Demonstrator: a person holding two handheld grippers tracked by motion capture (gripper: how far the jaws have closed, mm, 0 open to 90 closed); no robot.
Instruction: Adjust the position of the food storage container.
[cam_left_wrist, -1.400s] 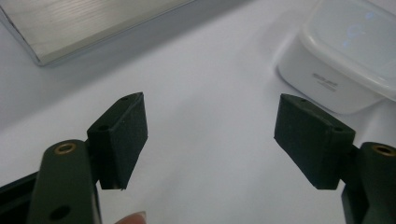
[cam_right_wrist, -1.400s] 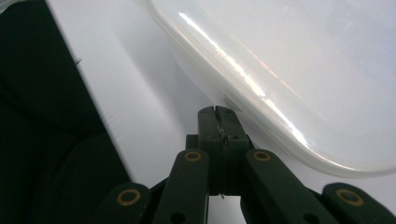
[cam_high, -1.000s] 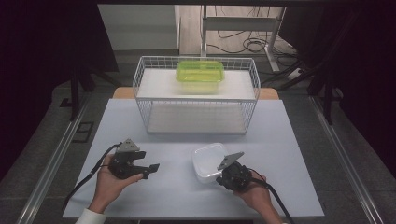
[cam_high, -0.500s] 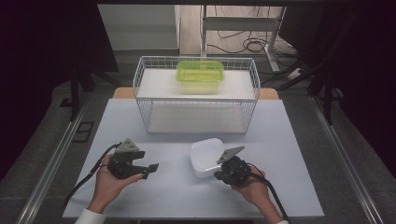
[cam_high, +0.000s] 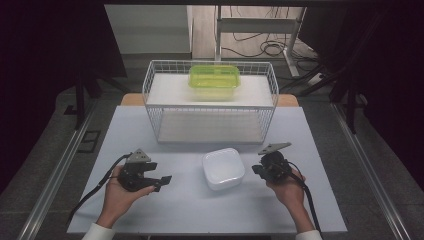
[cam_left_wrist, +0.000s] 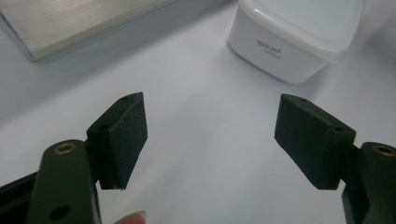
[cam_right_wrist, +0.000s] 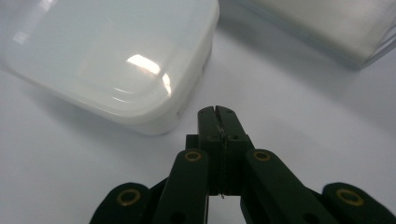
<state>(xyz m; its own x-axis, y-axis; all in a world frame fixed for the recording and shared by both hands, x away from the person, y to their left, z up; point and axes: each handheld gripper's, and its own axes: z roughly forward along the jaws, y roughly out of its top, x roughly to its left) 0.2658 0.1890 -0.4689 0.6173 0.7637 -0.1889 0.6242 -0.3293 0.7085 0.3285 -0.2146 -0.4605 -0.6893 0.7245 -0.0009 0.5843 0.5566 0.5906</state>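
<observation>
From the high view, a white lidded container was seen on the white table, between the left gripper and the right gripper, in front of a wire basket holding a green lidded container. The central placement probably kept it reachable by both.

In the left gripper view, the jaws were spread wide with nothing between, the white container lying ahead, apart, likely awaiting a grasp.

In the right gripper view, the jaws were pressed together on nothing, just beside the container's corner, perhaps for nudging it.

small print on the white container is unreadable
</observation>
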